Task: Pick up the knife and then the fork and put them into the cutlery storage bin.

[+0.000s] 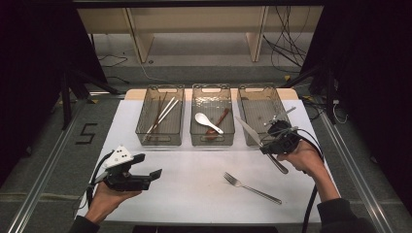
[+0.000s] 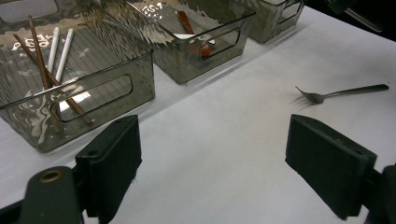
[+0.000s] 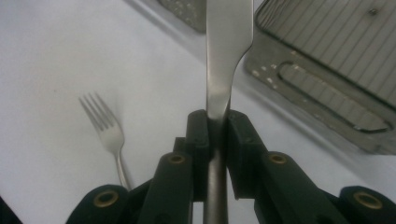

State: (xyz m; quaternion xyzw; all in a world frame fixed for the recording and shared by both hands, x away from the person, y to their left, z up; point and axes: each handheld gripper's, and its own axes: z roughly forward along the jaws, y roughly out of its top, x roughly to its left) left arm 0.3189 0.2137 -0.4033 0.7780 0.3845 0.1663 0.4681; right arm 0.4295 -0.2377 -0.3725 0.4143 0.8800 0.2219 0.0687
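Observation:
A steel table knife is clamped in my right gripper, which is shut on the knife's neck and held off the table. The blade slants up and left over the front left corner of the right-hand bin. In the right gripper view the knife runs straight up from between the jaws, with that bin behind it. A steel fork lies on the white table to the lower left of that hand; it also lies at the left of the right gripper view. My left gripper rests open near the front left, holding nothing.
Three clear bins stand in a row at the back. The left bin holds chopsticks, and the middle bin holds a white spoon and a brown one. The fork lies beyond my left gripper.

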